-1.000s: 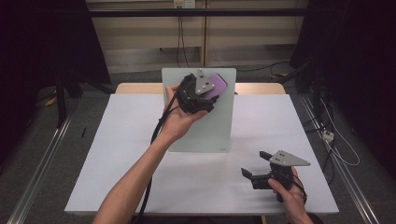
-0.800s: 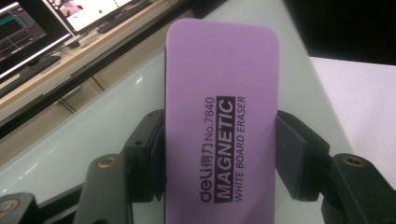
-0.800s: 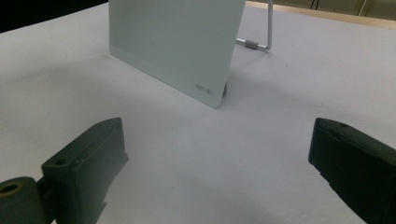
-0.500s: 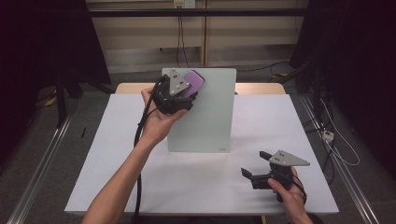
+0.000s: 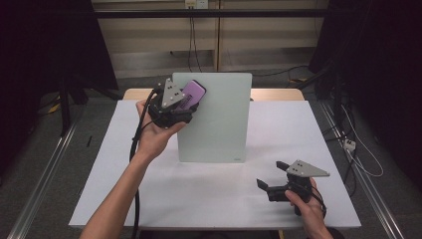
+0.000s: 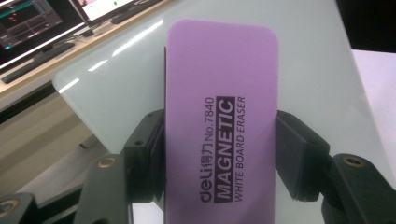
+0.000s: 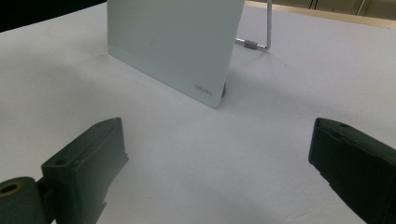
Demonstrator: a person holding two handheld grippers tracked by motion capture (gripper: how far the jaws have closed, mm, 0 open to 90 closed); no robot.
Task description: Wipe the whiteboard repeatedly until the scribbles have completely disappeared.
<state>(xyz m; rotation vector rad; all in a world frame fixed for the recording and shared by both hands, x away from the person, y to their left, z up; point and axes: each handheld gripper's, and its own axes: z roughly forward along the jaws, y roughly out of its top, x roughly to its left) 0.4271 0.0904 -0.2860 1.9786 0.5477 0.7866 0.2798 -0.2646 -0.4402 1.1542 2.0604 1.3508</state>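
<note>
White paper covers the table [image 5: 149,199] where we work, dark curtains closing off both sides. Nearest us, our right gripper [image 5: 272,181] rests low on the sheet, jaws spread wide with nothing between them. Farther off, our left gripper [image 5: 185,102] clamps the purple eraser [image 6: 219,126] by its long edges, felt face against the top left corner of the upright whiteboard [image 5: 219,124]. We judge the eraser light and rigid, smooth-sided, best taken across its narrow width; the glass-like board, propped on a thin wire stand [image 7: 261,32], looks easy to tip under hard pressure.
</note>
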